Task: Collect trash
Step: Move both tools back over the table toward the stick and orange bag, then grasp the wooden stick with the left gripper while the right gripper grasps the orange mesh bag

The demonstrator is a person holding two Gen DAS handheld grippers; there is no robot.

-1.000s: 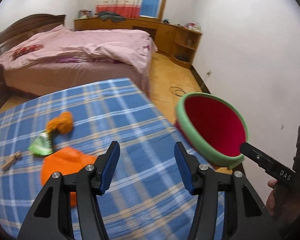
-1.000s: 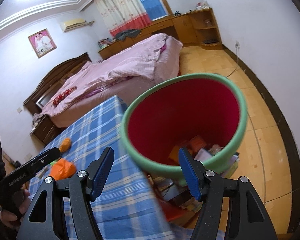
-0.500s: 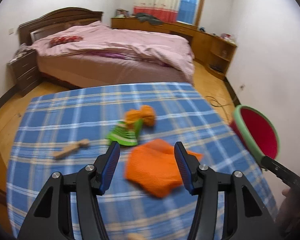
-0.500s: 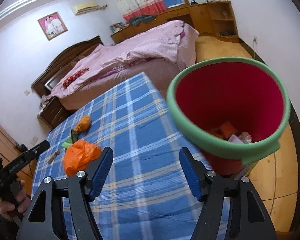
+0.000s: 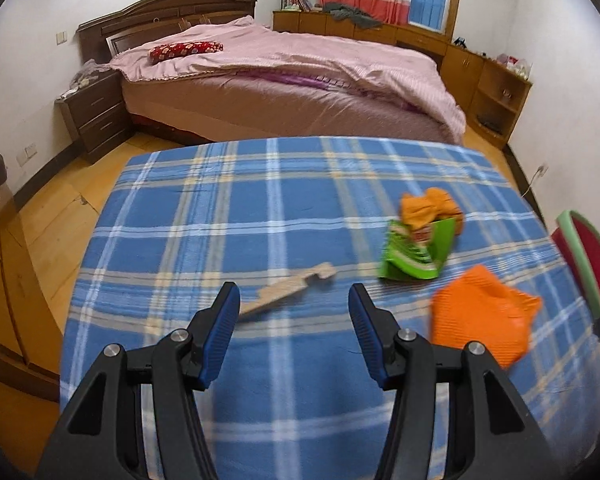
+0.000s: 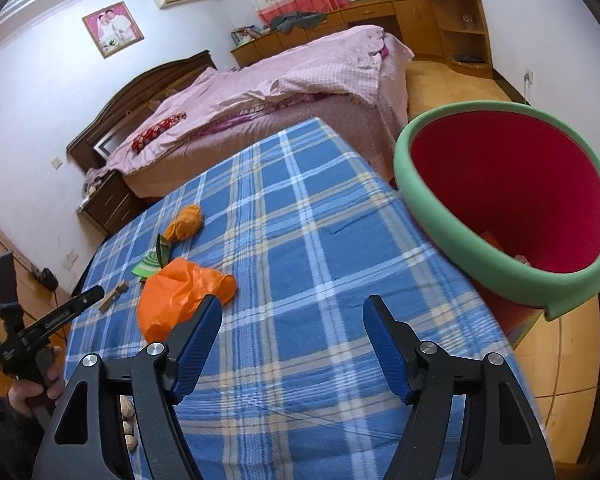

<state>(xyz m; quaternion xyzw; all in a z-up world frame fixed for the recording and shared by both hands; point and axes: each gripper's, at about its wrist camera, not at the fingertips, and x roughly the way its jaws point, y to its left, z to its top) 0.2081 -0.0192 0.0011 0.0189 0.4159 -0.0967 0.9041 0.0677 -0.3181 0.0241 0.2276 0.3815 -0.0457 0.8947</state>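
Blue plaid tablecloth under scattered orange bag, green wrapper

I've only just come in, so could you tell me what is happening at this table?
A person is clearing trash off the blue plaid tablecloth with a handheld gripper in each hand. Both the left gripper and the right gripper are open and hold nothing. On the cloth lie a wooden stick, a green wrapper, a crumpled orange wrapper and an orange plastic bag. The left gripper points at the stick. The red bin with a green rim sits at the table's edge with some trash inside.
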